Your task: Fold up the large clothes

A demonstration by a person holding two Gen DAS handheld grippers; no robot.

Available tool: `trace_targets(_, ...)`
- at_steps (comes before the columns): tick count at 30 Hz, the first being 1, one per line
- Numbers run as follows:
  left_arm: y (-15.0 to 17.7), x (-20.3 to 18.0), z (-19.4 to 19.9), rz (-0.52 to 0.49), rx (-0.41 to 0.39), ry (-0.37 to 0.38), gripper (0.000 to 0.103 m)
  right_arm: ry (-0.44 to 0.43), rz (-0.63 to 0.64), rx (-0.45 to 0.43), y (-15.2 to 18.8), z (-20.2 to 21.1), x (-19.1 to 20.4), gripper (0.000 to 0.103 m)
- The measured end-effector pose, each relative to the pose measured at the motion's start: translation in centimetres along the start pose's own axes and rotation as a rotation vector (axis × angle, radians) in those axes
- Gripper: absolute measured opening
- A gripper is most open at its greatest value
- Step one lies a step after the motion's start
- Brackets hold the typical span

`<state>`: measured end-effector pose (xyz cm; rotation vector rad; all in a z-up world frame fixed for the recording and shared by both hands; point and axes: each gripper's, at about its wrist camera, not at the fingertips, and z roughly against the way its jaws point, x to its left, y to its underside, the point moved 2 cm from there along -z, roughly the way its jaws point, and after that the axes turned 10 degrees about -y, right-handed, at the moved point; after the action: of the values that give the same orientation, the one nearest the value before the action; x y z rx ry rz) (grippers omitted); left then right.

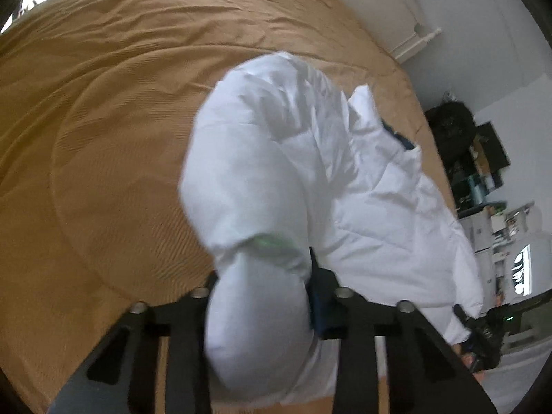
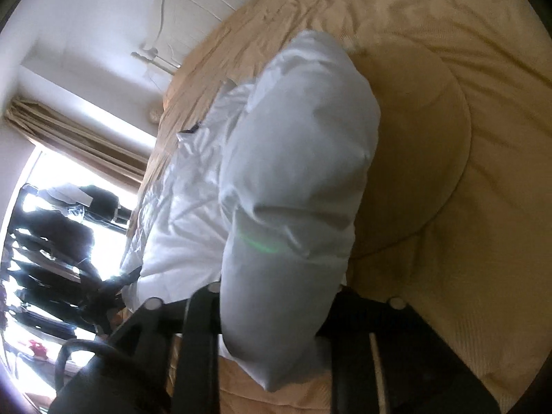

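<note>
Tan bedspread point(image 1: 103, 120) fills the room's bed, white padded jacket point(image 1: 379, 207) sprawled across it. Left gripper point(image 1: 262, 296) pinches a puffy sleeve between narrowed fingers; right gripper point(image 2: 272, 296) clamps the other bulging sleeve likewise.

The left tongs point(image 1: 262, 310) are clamped on a puffy white sleeve point(image 1: 255, 207), their black fingers point(image 1: 331, 303) pressing either side. The right tongs point(image 2: 272, 296) grip the other sleeve point(image 2: 296, 158) likewise, fingers point(image 2: 200, 310) squeezing the padding.
</note>
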<state>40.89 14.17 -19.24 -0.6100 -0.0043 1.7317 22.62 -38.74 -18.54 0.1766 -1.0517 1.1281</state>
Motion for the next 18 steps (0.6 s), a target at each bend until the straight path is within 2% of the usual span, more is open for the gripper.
trace_targets(1,0.2,0.3,0.9,-0.003,-0.004,0.011,0.028,-0.005,-0.002,-0.003,0.0,0.4,0.5,0.018)
trace_targets(5,2.6,0.1,3.0,-0.051,-0.008,-0.034,0.026,-0.030,-0.023,0.010,0.6,1.8,2.1,0.017)
trace_targets(10,8.9,2.8,6.1,-0.015,0.003,0.013,0.026,-0.009,-0.016,0.061,3.6,4.4,3.2,0.018)
trace_targets(12,11.5,4.1,6.2,0.009,0.022,0.034,0.030,-0.020,-0.026,0.092,6.0,5.7,2.7,0.019)
trace_targets(14,13.5,5.6,5.1,0.040,0.038,0.034,0.040,0.010,-0.056,0.125,8.0,5.8,1.1,0.026)
trace_targets(16,14.0,6.4,4.6,0.063,0.027,0.071,0.042,0.065,-0.084,0.143,9.4,5.1,-1.2,0.057)
trace_targets(18,13.5,6.8,5.1,0.083,0.019,0.093,0.042,0.089,-0.111,0.129,9.8,4.9,-2.7,0.071)
